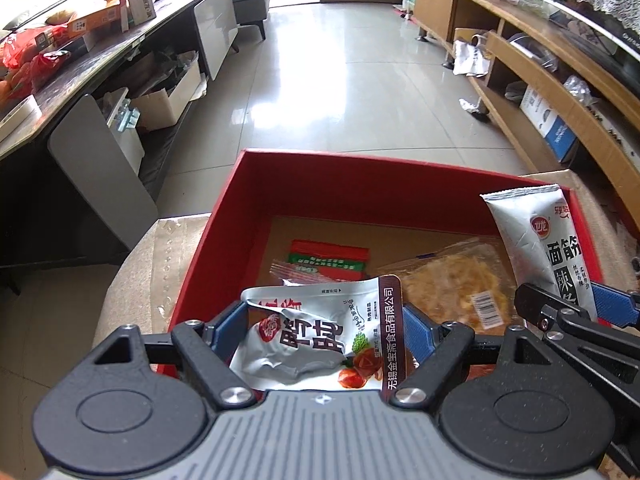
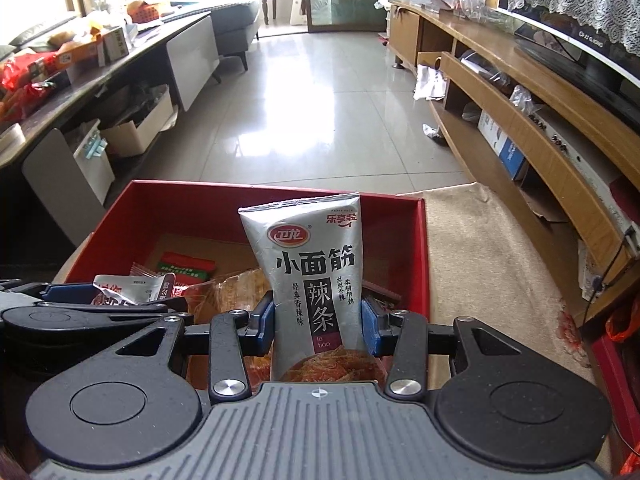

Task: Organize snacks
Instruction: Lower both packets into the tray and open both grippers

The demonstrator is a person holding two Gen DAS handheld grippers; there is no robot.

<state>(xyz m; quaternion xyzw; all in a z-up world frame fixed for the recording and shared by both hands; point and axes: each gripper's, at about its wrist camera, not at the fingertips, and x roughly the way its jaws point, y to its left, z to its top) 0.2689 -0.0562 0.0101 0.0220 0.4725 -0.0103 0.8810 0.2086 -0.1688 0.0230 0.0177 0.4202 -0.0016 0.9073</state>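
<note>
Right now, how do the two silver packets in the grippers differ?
The silver packet in the left gripper is crumpled and wide; the tall packet in the right gripper is smooth and narrow. The left one lies sideways by its print; the right one stands upright. Both are silver foil with dark print, clamped between blue pads over the red box.

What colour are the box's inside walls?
Red, with a brown cardboard floor; the box shows best in the left wrist view.

Both wrist cameras sit close above the red box (image 1: 304,184), angled down along their fingers. Both share the tiled floor (image 2: 320,100) beyond.
</note>
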